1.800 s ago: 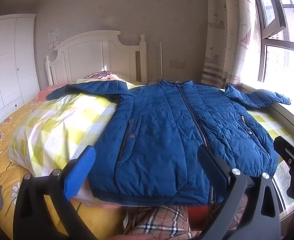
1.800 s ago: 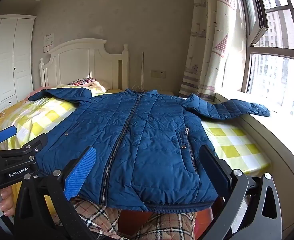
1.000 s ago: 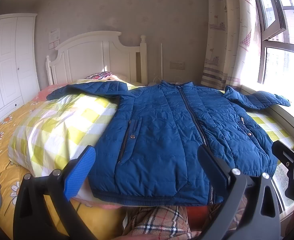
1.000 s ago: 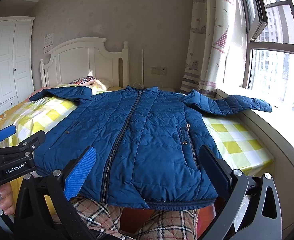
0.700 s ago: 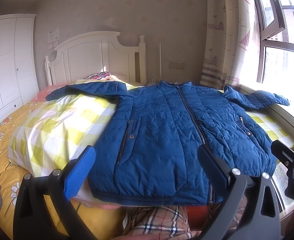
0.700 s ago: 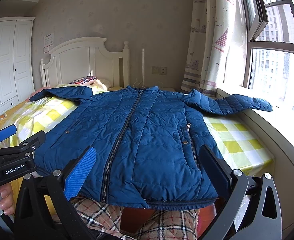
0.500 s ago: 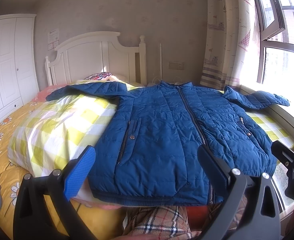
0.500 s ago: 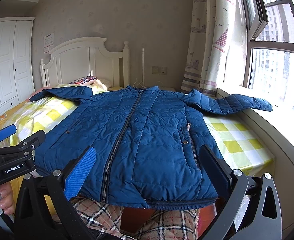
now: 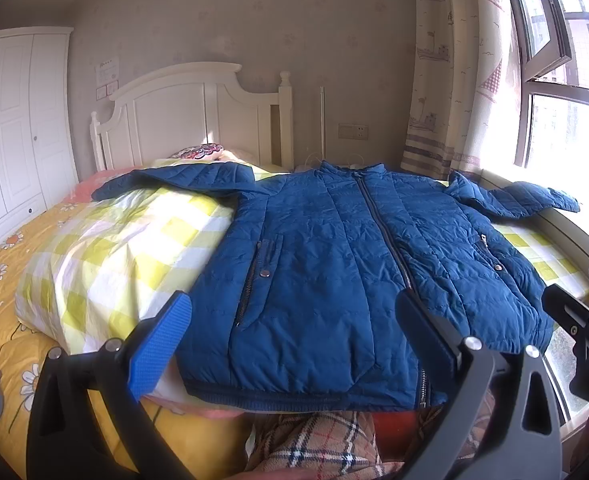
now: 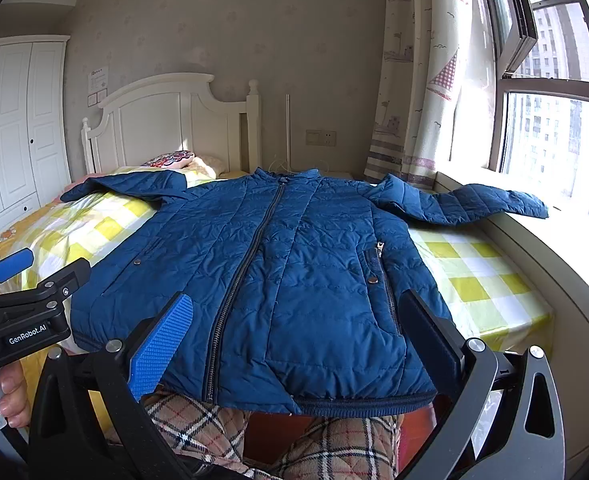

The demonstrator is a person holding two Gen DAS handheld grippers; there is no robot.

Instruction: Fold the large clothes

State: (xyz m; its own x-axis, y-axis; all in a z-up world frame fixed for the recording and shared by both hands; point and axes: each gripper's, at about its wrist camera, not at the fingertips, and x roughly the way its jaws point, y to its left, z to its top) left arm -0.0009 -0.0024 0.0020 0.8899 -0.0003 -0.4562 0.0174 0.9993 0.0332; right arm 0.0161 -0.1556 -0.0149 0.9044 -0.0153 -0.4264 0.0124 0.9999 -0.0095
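Note:
A blue quilted jacket [image 9: 334,264] [image 10: 286,264] lies flat and zipped on the bed, front up, hem toward me. One sleeve [image 9: 182,180] stretches left over the checked quilt; the other sleeve [image 10: 474,204] reaches right onto the window ledge. My left gripper [image 9: 294,328] hovers open above the hem with nothing between its fingers. My right gripper [image 10: 298,328] is likewise open and empty over the hem's right half. In the right wrist view the left gripper's body [image 10: 22,304] shows at the left edge, held by a hand [image 10: 10,396].
A yellow-and-white checked quilt [image 9: 126,252] covers the bed over a floral yellow sheet [image 9: 2,280]. White headboard [image 9: 190,116] and pillow [image 9: 202,151] stand at the far end. A wardrobe [image 9: 10,128] is left, a window ledge [image 10: 554,264] and curtain [image 10: 418,80] right. Plaid-trousered legs [image 10: 326,444] are below.
Both grippers have stayed nearly still, with only a slight drift of the views. The jacket has not moved.

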